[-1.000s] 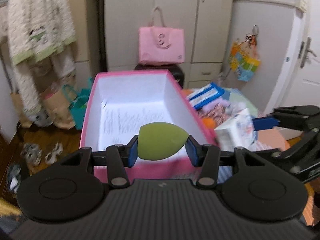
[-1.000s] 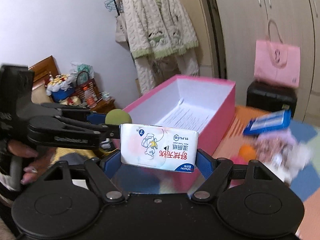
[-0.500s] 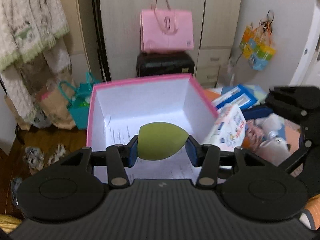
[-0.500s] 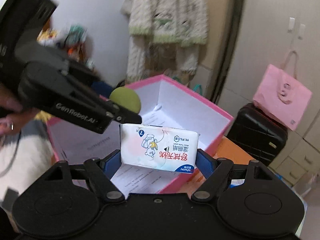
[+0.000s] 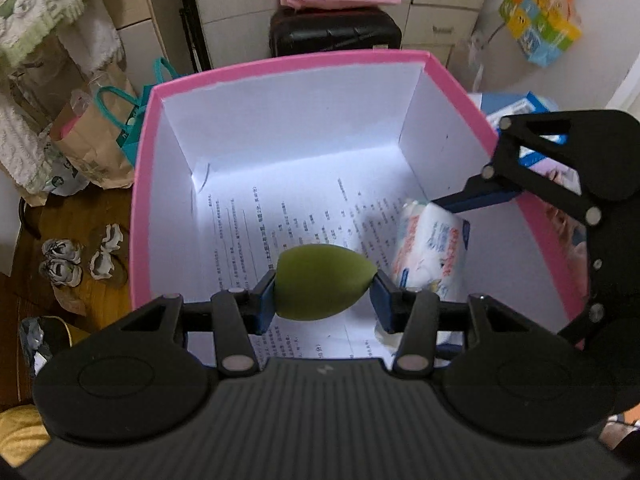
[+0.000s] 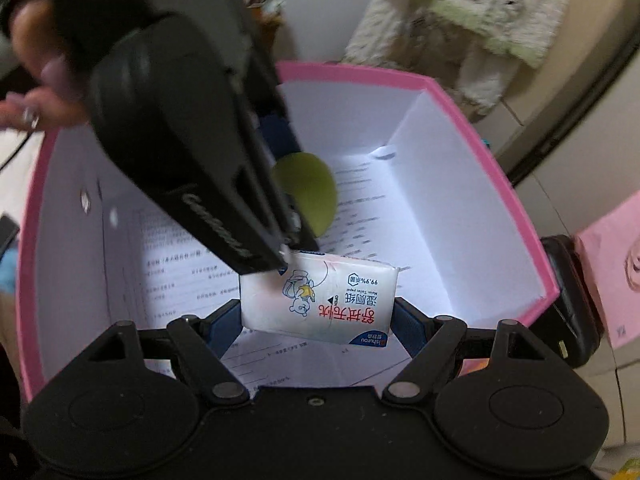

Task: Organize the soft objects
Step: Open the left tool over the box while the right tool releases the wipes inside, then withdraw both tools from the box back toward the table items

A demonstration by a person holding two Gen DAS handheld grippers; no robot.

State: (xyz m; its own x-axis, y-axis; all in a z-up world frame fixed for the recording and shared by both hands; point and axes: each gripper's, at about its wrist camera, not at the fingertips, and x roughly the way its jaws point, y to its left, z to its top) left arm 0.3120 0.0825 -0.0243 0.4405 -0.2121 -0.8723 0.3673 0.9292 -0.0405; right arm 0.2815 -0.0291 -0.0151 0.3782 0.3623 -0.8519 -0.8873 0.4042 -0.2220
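Though over box (image 5: 452, 92), sponge (image 5: 324, 282) between pads

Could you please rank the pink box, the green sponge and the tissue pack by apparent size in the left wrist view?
1. Pink box, by far the largest.
2. Tissue pack and green sponge look alike; the sponge sits nearer the camera, so unranked.

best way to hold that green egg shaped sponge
Across its length, as the left gripper does now: one pad on the blunt end, one on the pointed tip of the green sponge, approaching from above. It lies sideways, so its ends face the pads.
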